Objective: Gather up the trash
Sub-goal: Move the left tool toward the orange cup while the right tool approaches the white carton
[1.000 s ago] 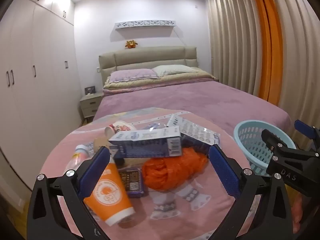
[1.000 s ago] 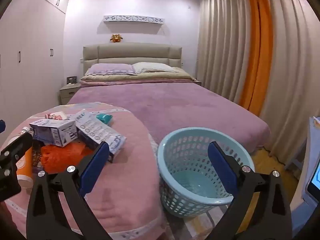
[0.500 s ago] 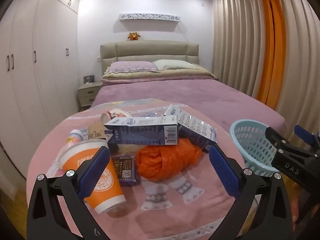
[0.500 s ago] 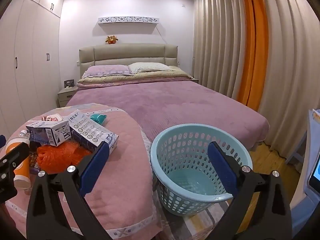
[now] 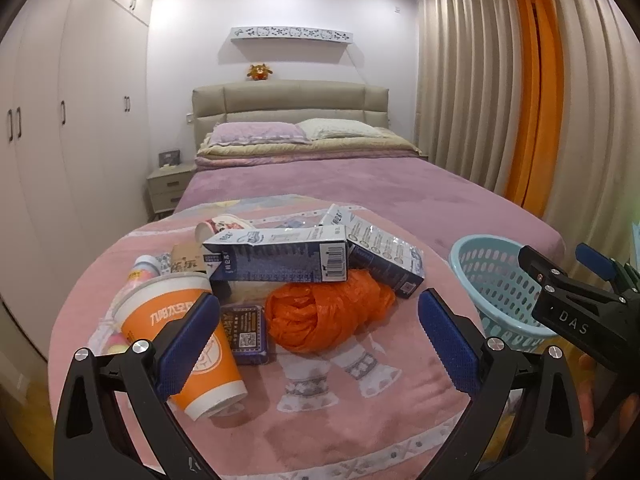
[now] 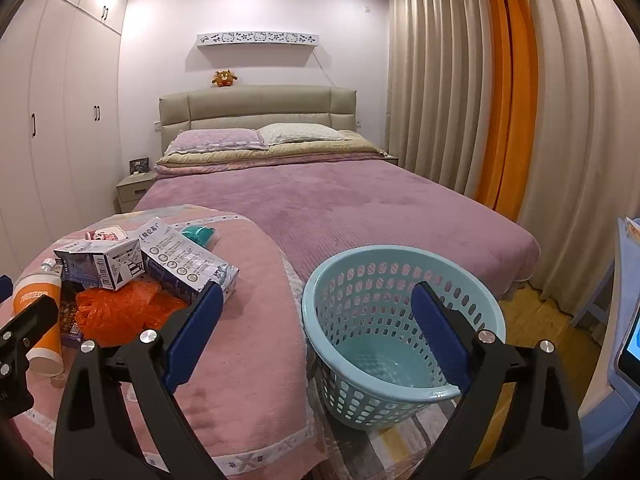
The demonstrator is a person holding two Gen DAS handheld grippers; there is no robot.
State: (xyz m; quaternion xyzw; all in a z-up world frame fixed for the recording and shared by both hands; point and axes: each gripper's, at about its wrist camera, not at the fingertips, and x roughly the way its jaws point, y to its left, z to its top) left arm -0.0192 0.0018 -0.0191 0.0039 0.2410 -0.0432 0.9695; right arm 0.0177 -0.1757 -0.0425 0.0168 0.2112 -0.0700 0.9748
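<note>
You are holding the left gripper [image 5: 316,336] with jaws spread wide over a pile of trash on the pink-clothed tabletop [image 5: 320,420]: a crinkled orange plastic bag [image 5: 324,312], glossy cartons [image 5: 280,260], a tipped orange paper cup [image 5: 188,344]; your right gripper [image 6: 316,332], equally wide, is hovering beside the perforated blue plastic basket [image 6: 372,280] on the floor.
</note>
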